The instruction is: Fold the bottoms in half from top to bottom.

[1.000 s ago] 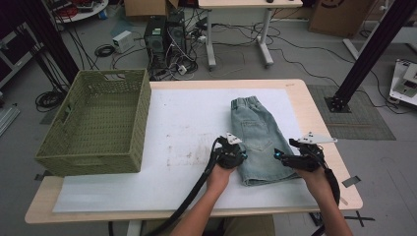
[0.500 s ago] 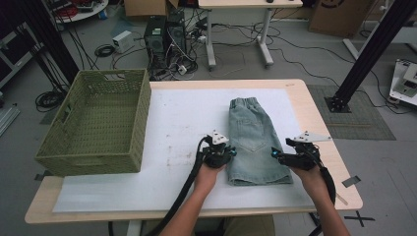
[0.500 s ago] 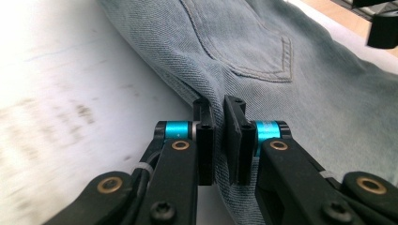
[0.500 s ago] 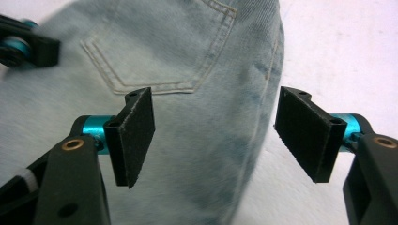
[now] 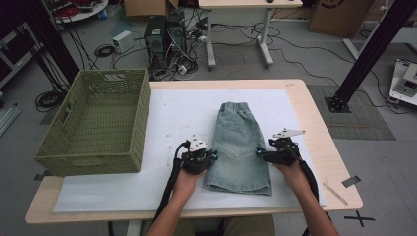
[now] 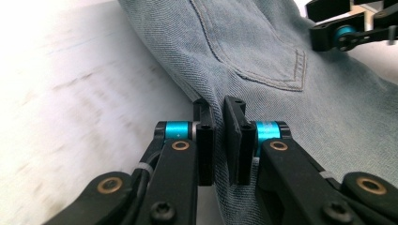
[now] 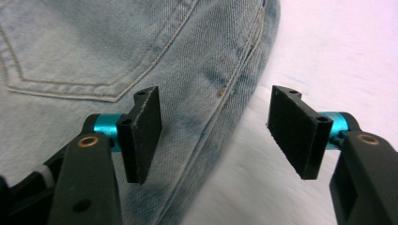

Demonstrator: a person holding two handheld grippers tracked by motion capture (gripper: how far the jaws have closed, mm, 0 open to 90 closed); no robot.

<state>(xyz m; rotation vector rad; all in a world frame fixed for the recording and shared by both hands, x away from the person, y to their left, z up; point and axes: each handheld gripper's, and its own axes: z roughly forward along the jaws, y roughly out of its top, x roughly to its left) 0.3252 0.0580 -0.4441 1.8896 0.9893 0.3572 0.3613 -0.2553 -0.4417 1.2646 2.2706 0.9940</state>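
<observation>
- My left gripper is pinching the shorts at their side edge, fabric clamped between its jaws.
- My right gripper is straddling the opposite edge, jaws spread and just now narrowing, pads not yet pressing the denim.

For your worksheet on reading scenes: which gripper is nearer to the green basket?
Left. The left gripper is at the shorts' basket-side edge; the right gripper is at their far edge from the green basket.
</observation>
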